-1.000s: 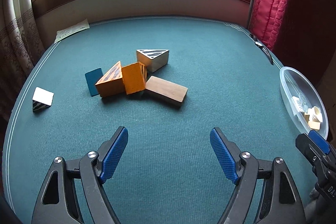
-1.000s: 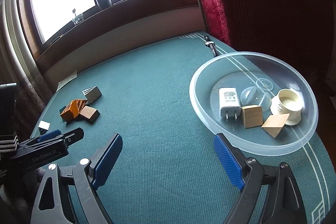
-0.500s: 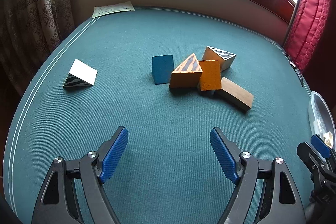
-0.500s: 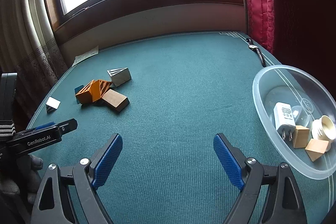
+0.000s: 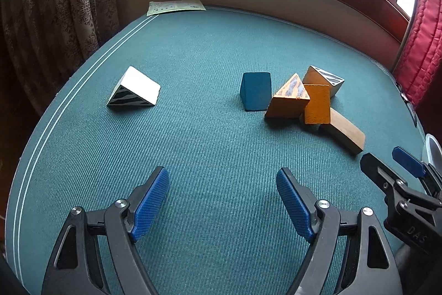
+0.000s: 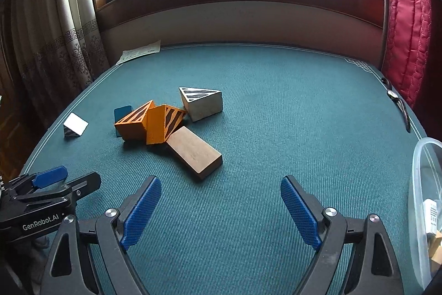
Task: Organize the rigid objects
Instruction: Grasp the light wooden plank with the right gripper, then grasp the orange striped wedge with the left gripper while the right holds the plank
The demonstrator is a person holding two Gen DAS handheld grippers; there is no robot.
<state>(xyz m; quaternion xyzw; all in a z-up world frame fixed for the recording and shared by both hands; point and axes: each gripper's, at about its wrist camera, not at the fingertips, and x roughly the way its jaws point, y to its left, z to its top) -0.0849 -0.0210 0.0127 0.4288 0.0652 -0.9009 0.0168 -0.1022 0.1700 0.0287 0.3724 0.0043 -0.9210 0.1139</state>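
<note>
On the teal table lies a cluster of blocks: two orange striped wedges (image 5: 290,98) (image 6: 160,123), a plain brown wooden block (image 5: 345,133) (image 6: 194,152), a silver striped wedge (image 5: 324,79) (image 6: 201,101) and a blue block (image 5: 255,94) (image 6: 123,112). A white striped wedge (image 5: 135,90) (image 6: 74,125) sits apart to the left. My left gripper (image 5: 222,203) hangs open and empty short of the blocks. My right gripper (image 6: 221,209) is open and empty, just short of the brown block. Each gripper shows at the edge of the other's view.
A clear plastic bowl (image 6: 420,201) holding a white plug and wooden pieces stands at the table's right edge. A paper sheet (image 5: 175,6) lies at the far left corner. A wristwatch (image 6: 397,101) rests at the right edge. Curtains and a window sill border the table.
Both views have swung left: the bowl has slid nearly out of the right wrist view and the block cluster has come nearer its fingers. Both grippers stay open.
</note>
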